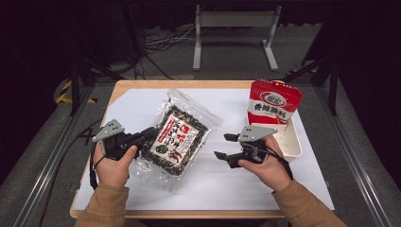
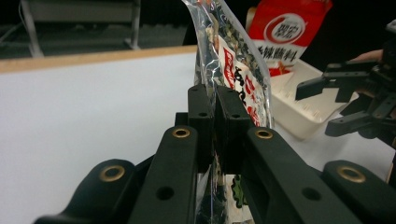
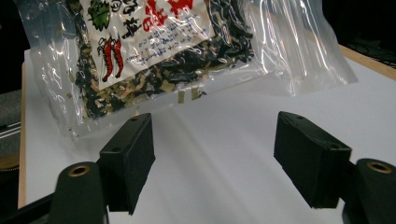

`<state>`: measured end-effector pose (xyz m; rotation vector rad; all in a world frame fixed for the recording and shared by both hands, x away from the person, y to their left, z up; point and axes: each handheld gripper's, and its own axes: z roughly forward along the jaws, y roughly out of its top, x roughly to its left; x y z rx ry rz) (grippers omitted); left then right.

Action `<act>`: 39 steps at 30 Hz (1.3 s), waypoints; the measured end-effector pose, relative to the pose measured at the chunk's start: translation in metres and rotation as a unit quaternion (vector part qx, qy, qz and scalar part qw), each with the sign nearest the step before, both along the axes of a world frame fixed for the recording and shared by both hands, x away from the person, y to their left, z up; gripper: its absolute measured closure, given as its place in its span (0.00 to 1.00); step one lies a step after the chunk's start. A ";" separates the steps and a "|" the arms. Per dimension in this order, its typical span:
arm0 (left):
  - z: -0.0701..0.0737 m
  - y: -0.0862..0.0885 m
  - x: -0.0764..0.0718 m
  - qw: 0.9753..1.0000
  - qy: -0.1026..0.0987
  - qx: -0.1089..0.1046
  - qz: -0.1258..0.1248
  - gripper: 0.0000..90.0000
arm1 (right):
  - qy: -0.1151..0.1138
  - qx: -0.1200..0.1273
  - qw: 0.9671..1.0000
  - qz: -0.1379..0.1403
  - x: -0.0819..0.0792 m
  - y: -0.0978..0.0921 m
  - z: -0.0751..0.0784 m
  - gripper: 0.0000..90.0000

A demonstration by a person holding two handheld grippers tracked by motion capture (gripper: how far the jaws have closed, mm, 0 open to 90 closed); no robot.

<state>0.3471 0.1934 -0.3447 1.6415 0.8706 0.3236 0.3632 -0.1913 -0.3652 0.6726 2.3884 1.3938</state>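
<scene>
Seaweed bag (image 1: 177, 135) clamped in left hand-held gripper (image 1: 142, 138), lifted off table.

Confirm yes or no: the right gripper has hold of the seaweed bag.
No, the right gripper stands open with bare table between its jaws, short of the seaweed bag.

Right hand-held gripper (image 3: 215, 163) low in frame, both black jaws wide apart, nothing between them but bare white sheet (image 3: 224, 154). Clear plastic bag (image 3: 154, 56) up top, stuffed with dark green flakes plus pale bits, white label with red lettering and little red shrimp drawing. Bag sits beyond jaws, not touching either. Wooden edge of worktop (image 3: 369, 63) peeks out far right. Dark background past it.
</scene>
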 end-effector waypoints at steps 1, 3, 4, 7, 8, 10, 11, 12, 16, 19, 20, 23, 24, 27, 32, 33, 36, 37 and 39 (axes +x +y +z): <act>0.002 0.000 -0.002 1.000 -0.006 -0.003 0.000 0.95 | 0.000 0.003 1.000 -0.003 0.000 -0.002 0.002 0.32; 0.005 -0.001 -0.004 1.000 -0.023 -0.007 -0.003 0.95 | 0.002 0.008 1.000 -0.007 0.000 -0.004 0.004 0.32; 0.006 -0.001 -0.004 1.000 -0.027 -0.009 -0.008 0.95 | 0.003 0.011 1.000 -0.008 0.000 -0.004 0.005 0.32; 0.007 -0.001 -0.005 0.999 -0.032 -0.018 -0.013 0.95 | 0.008 0.023 1.000 -0.008 0.000 -0.006 0.009 0.32; 0.007 -0.001 -0.005 0.999 -0.036 -0.018 -0.012 0.95 | 0.009 0.025 1.000 -0.009 0.000 -0.006 0.010 0.32; 0.007 -0.003 -0.005 0.999 -0.040 -0.020 -0.014 0.95 | 0.011 0.023 1.000 -0.009 0.001 -0.005 0.011 0.32; 0.007 -0.003 -0.005 0.999 -0.044 -0.020 -0.013 0.95 | 0.013 0.022 1.000 -0.008 0.001 -0.004 0.011 0.32; 0.007 -0.004 -0.005 0.999 -0.046 -0.021 -0.016 0.95 | 0.014 0.022 1.000 -0.008 0.002 -0.004 0.011 0.32; 0.007 -0.007 -0.007 0.998 -0.050 -0.020 -0.018 0.95 | 0.028 0.027 0.999 -0.013 0.005 -0.001 0.009 0.31; 0.008 -0.008 -0.008 0.998 -0.056 -0.021 -0.020 0.95 | 0.045 0.037 0.998 -0.014 0.010 0.000 0.007 0.31; 0.008 -0.009 -0.008 0.998 -0.058 -0.021 -0.023 0.95 | 0.050 0.042 0.998 -0.013 0.011 0.000 0.006 0.31; 0.009 -0.011 -0.010 0.997 -0.061 -0.021 -0.030 0.96 | 0.065 0.054 0.996 -0.016 0.017 0.002 0.004 0.31; 0.009 -0.012 -0.010 0.997 -0.064 -0.019 -0.031 0.96 | 0.070 0.058 0.996 -0.017 0.019 0.003 0.003 0.31; 0.010 -0.016 -0.013 0.997 -0.070 -0.017 -0.040 0.96 | 0.073 0.062 0.995 -0.020 0.025 0.005 0.000 0.30; 0.012 -0.020 -0.016 0.995 -0.076 -0.023 -0.053 0.96 | 0.085 0.086 0.993 -0.013 0.035 0.008 -0.006 0.30; 0.012 -0.021 -0.017 0.995 -0.079 -0.022 -0.055 0.96 | 0.085 0.092 0.992 -0.009 0.036 0.008 -0.007 0.30; 0.012 -0.021 -0.016 0.994 -0.084 -0.035 -0.068 0.96 | 0.068 0.103 0.992 -0.002 0.036 0.010 -0.004 0.31; 0.012 -0.021 -0.016 0.994 -0.084 -0.035 -0.068 0.96 | 0.068 0.103 0.992 -0.002 0.036 0.010 -0.004 0.31; 0.010 -0.020 -0.015 0.993 -0.079 -0.045 -0.080 0.96 | 0.065 0.113 0.992 0.001 0.034 0.009 -0.001 0.35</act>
